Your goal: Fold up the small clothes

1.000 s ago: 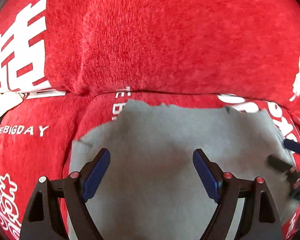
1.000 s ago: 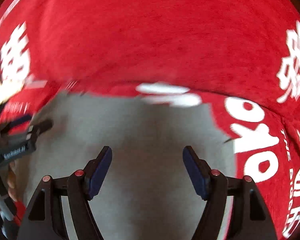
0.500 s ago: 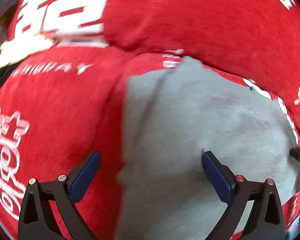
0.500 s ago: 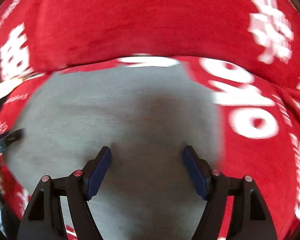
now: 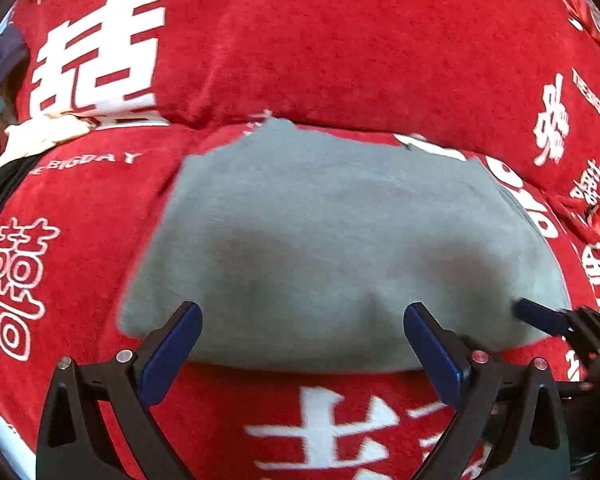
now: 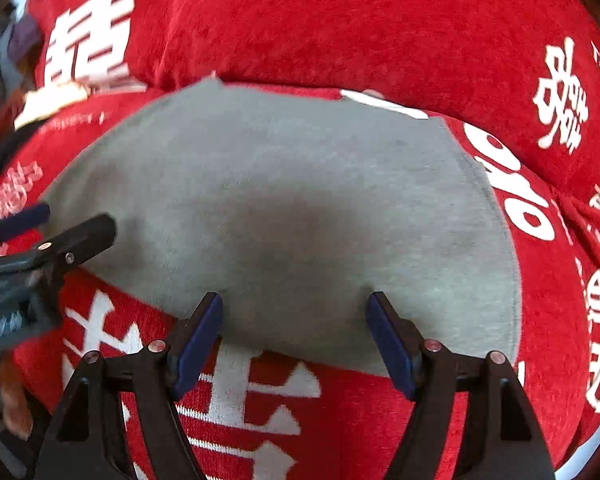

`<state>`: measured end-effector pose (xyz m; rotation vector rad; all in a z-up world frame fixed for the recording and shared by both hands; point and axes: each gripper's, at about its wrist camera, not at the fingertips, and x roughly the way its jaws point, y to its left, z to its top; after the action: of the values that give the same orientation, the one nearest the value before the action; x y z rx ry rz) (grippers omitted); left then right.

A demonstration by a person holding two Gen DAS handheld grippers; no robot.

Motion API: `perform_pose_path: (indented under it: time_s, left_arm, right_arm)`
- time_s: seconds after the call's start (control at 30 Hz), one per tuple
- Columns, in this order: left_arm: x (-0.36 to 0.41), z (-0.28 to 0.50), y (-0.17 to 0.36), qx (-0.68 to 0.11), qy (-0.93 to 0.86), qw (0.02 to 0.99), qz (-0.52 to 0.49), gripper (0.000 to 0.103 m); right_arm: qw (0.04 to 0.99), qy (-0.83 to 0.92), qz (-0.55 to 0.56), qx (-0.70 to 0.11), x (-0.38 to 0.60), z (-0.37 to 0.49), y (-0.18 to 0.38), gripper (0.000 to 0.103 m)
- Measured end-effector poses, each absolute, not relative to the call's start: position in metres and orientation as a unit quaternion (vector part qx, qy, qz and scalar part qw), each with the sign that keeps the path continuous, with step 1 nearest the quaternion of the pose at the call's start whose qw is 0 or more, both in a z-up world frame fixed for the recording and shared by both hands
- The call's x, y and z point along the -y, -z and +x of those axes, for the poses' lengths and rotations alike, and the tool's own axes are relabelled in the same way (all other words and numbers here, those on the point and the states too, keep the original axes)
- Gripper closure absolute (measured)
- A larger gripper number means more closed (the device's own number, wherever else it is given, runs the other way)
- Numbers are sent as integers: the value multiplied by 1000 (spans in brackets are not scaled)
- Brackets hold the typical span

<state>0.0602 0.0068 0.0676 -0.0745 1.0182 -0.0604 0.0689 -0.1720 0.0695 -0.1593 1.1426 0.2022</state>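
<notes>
A grey folded garment (image 5: 340,240) lies flat on a red plush cover (image 5: 80,220) printed with white characters. My left gripper (image 5: 302,320) hangs over the garment's near edge, jaws wide open, nothing pinched between the blue pads. In the right wrist view the same garment (image 6: 284,200) fills the middle, and my right gripper (image 6: 296,308) stands open above its near edge, towards the right half. Each gripper shows in the other's view: the right gripper (image 5: 540,320) at the garment's right corner, the left gripper (image 6: 60,236) at its left corner.
A red cushion (image 5: 320,40) with the same print rises right behind the garment. A white cloth (image 5: 40,136) and dark items lie at the far left. Part of a hand (image 6: 16,408) shows at the lower left of the right wrist view.
Both grippers have drawn back from over the garment's middle to its near edge, so the red cover below it now shows. The left jaws have spread wider.
</notes>
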Motion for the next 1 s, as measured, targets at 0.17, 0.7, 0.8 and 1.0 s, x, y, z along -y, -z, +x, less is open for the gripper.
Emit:
perform_pose_path:
  time_s: [0.17, 0.7, 0.8, 1.0]
  left_arm:
    - [-18, 69, -33, -530, 14, 848, -23, 1]
    - [-101, 54, -55, -535, -45, 839, -86, 1]
    - [-97, 59, -66, -526, -37, 845, -90, 1]
    - [-56, 90, -78, -513, 1, 855, -73, 1]
  right_arm:
    - [826, -77, -18, -558, 223, 76, -68, 25]
    - [819, -36, 26, -572, 307, 60, -85, 24]
    - [833, -37, 18, -552, 294, 69, -100, 24]
    - [839, -71, -18, -540, 242, 98, -108, 24]
